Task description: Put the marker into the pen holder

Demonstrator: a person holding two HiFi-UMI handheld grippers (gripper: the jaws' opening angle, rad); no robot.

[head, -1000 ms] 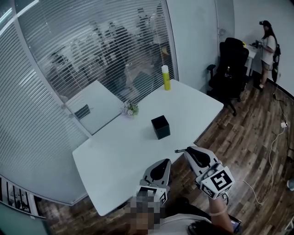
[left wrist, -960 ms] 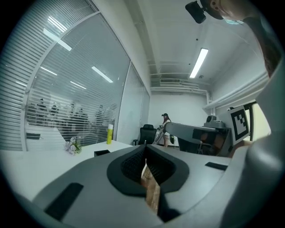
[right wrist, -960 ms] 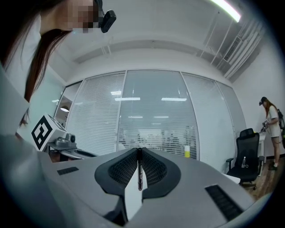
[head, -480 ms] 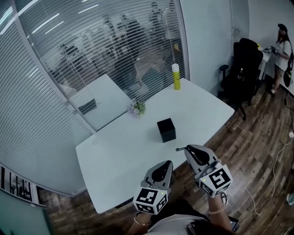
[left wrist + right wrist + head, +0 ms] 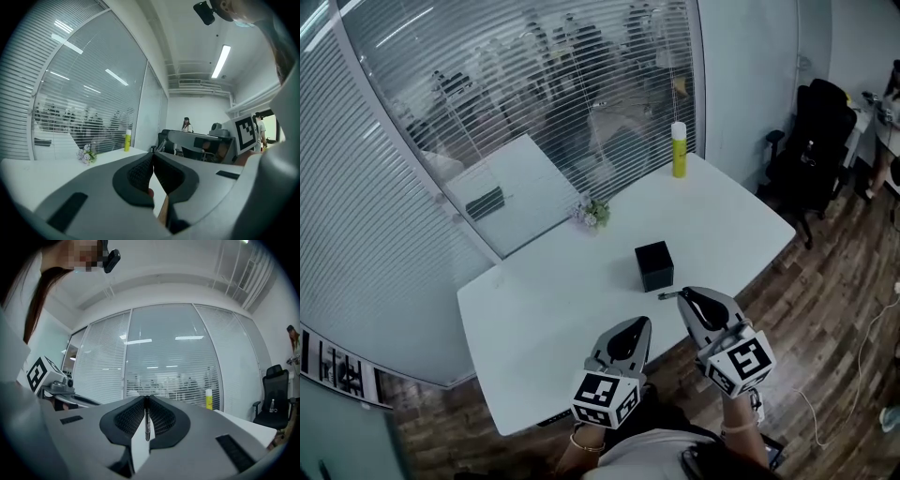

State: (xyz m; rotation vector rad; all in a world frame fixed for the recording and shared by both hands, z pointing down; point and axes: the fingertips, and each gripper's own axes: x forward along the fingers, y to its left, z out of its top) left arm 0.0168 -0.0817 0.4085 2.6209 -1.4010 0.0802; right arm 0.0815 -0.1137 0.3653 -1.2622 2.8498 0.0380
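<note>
Pen holder [image 5: 654, 265]: black cube, being carried upright by the white worktop [image 5: 534, 309].
Right tongs [image 5: 146, 399]: jaws being pressed onto the marker [image 5: 146, 420]; being held on the near side of the pen holder.
Marker: thin and dark, being gripped just short of the pen holder, apart from it.
Left tongs [image 5: 153, 154]: jaws being pressed together, pads touching; being held nearer the person than the pen holder, to its left.
Yellow bottle [image 5: 679, 150]: being borne upright, well beyond the pen holder.
Flowers [image 5: 595, 213]: being displayed beyond the pen holder, to its left.
</note>
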